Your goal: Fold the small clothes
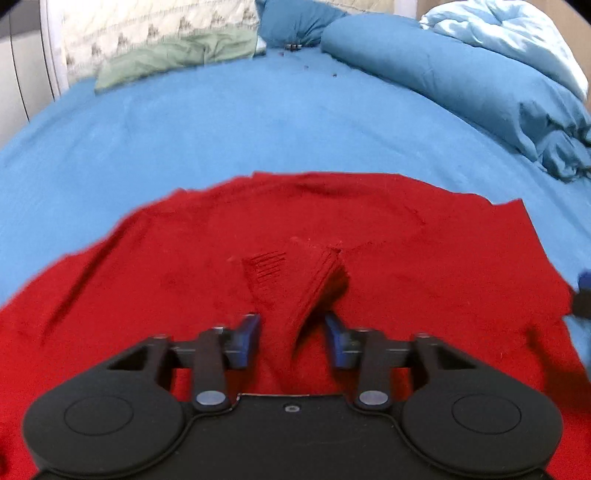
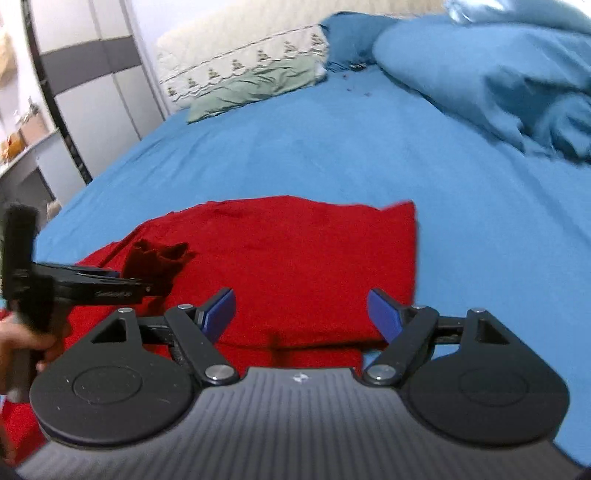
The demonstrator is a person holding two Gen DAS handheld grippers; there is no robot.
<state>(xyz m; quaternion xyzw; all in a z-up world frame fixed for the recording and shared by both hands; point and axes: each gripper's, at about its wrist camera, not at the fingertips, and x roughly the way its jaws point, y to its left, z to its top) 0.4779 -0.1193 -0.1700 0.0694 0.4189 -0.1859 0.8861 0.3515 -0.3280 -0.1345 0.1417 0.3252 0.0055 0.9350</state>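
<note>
A red sweater [image 1: 369,240] lies spread on the blue sheet [image 1: 258,129] of a bed, near its close edge, with the far side of the bed bare.

In the left wrist view, the left tongs [image 1: 291,332] sit low over the middle of the sweater. Their blue fingers [image 1: 247,332] stand partly apart, and a ribbed strip of the red knit, which looks like a cuff or sleeve end, rises in a peak between them. The cloth runs up through the gap, but whether the fingers actually press on it cannot be told from this angle. In the right wrist view the same tongs [image 2: 147,288] show from the side, held in the person's left hand [image 2: 22,343], with a bunch of dark red cloth [image 2: 159,258] raised at their tip above the flat sweater [image 2: 295,258].

The right tongs [image 2: 301,314] hover over the near right part of the sweater with their blue fingers [image 2: 384,314] wide apart and nothing between them.

At the head of the bed lie a green pillow [image 1: 177,62] against a pale patterned one [image 1: 155,26], and along the right side a bunched blue duvet [image 1: 461,81]. A grey and white wardrobe [image 2: 96,74] stands to the left of the bed.
</note>
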